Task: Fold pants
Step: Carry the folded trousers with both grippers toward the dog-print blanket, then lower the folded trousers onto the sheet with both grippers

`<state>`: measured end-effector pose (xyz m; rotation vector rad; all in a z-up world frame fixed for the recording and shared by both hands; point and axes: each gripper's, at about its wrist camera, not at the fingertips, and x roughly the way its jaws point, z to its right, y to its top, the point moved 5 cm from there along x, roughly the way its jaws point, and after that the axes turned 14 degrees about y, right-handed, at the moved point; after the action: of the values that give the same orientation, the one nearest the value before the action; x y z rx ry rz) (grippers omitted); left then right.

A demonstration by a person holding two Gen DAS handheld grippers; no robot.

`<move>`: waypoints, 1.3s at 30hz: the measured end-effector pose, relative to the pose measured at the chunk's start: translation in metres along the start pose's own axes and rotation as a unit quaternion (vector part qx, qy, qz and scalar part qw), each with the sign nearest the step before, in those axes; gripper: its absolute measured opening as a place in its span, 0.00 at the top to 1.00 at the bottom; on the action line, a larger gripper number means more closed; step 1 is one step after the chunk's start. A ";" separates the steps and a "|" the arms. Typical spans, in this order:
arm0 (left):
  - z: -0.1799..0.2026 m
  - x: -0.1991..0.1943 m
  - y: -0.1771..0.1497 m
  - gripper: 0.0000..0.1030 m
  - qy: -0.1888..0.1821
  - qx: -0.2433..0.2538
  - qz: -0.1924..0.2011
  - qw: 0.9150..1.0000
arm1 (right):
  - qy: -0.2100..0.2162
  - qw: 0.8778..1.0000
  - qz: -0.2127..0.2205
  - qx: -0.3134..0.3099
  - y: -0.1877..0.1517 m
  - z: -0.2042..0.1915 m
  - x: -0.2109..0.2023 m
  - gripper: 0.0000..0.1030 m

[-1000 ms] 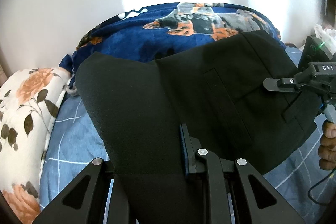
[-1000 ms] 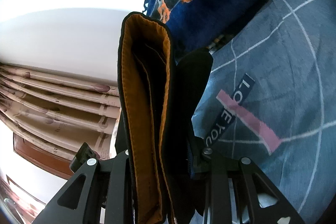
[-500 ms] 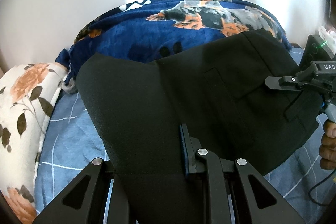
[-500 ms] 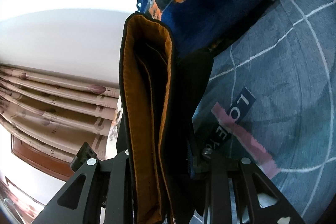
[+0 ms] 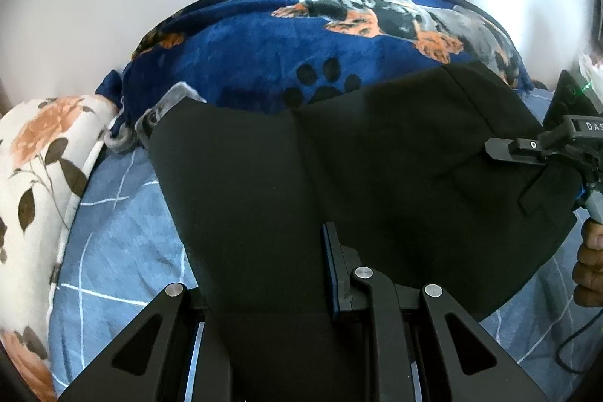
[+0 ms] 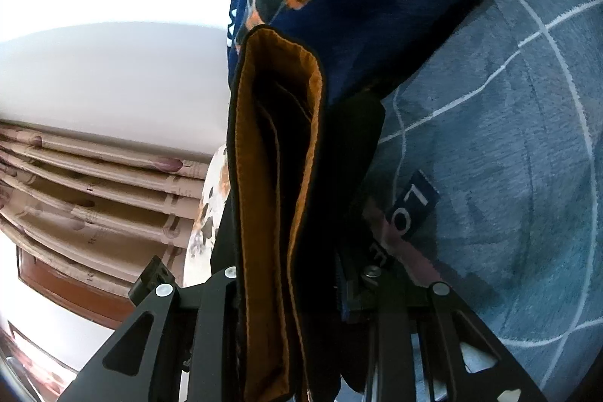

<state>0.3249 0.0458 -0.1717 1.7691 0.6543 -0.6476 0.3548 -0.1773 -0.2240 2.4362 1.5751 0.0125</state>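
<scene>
Both tools are pinching the black pants [image 5: 377,176], left tool [image 5: 264,319] at one edge & right tool [image 6: 286,289] at the waistband, prob. holding them stretched flat over the bed [image 5: 120,251] for folding.

black pants [image 5: 339,176] held spread above bed, orange-lined waistband [image 6: 279,176] doubled.

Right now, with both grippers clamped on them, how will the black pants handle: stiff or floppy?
Probably floppy: the black fabric pants span between the left gripper and right gripper and drape below. Likely bulky at the orange-lined waistband, stacked in layers. Matte cloth seems unlikely to slip.
</scene>
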 end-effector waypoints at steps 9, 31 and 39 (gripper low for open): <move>-0.007 0.013 -0.013 0.79 -0.002 -0.019 -0.009 1.000 | -0.018 1.000 0.002 0.003 -0.001 0.014 0.001 0.75; -0.027 0.035 -0.035 0.51 -0.020 -0.098 -0.021 0.995 | -0.158 0.979 -0.001 -0.126 -0.013 0.009 0.024 0.73; -0.029 0.036 -0.036 0.50 -0.013 -0.098 -0.022 0.995 | -0.187 0.969 0.006 -0.162 -0.017 0.006 0.027 0.70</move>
<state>0.3274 0.0868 -0.2131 1.5658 0.7164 -0.6132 0.3519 -0.1481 -0.2366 2.0506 1.2781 -0.1637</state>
